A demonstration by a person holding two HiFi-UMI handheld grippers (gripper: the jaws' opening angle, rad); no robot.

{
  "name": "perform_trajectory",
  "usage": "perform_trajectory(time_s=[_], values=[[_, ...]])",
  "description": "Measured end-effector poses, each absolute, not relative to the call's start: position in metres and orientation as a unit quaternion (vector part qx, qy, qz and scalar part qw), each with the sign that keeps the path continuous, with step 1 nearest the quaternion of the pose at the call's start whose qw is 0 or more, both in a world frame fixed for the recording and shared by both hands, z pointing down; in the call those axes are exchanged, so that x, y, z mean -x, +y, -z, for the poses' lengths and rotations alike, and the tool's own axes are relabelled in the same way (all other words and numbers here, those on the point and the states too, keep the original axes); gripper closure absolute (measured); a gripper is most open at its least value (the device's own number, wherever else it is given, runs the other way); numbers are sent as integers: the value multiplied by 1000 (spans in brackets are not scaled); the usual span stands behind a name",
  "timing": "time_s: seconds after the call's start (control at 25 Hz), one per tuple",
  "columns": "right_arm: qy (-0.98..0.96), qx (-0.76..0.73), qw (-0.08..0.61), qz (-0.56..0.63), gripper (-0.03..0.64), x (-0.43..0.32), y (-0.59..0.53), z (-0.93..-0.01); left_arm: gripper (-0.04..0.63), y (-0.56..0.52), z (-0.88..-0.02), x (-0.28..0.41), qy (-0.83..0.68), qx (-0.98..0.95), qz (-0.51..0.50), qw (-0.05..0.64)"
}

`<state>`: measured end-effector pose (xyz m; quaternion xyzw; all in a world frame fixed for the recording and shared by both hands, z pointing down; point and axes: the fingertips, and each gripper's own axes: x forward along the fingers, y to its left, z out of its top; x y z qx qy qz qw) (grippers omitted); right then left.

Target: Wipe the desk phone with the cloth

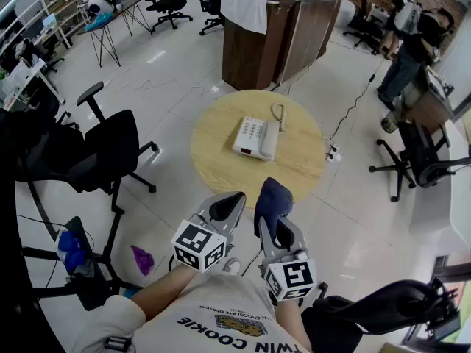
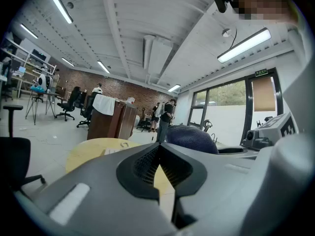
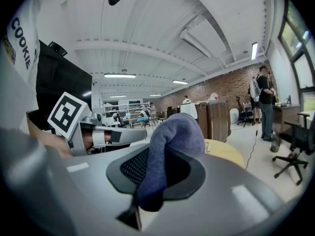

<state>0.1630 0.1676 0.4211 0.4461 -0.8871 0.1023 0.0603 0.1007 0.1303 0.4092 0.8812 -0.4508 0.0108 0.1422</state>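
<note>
A white desk phone (image 1: pixel 257 136) with its handset on the right side lies on a round wooden table (image 1: pixel 221 160). My right gripper (image 1: pixel 274 219) is shut on a dark blue cloth (image 1: pixel 273 199), held near the table's front edge, short of the phone. In the right gripper view the cloth (image 3: pixel 170 146) bulges up between the jaws. My left gripper (image 1: pixel 224 210) hangs beside it, shut and empty. In the left gripper view the jaws meet (image 2: pixel 158 163), with the cloth (image 2: pixel 192 137) and the table (image 2: pixel 93 149) beyond.
Black office chairs stand at the left (image 1: pixel 110 149) and lower right (image 1: pixel 397 304). A brown cabinet (image 1: pixel 268 35) draped with a white towel stands behind the table. A cable and power strip (image 1: pixel 333 153) lie right of the table. People (image 1: pixel 412 43) stand at the far right.
</note>
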Motion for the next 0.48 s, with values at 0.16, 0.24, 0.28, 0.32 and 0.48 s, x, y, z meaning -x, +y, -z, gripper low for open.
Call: perform_trajectory(time_s=[0.16,0.24,0.28,0.32,0.48], values=[[-891,-439,60,-101,549,-168,167,-423,604,129,-409,-104,-458,-878,-9,140],[-892,-436,60,-100,549,-169,164,-424,604,128,-408,-103,-462,-876,-5,137],[-893,-434,60,-99,549,-169,163,-424,604,127,-408,-102,-464,-875,-4,136],[-894,-433,61,-99,549,-169,161,-424,604,126,-408,-101,-465,-875,-3,136],[-897,-425,62,-101,549,-163,153,-427,604,117,-415,-97,-468,-871,0,146]])
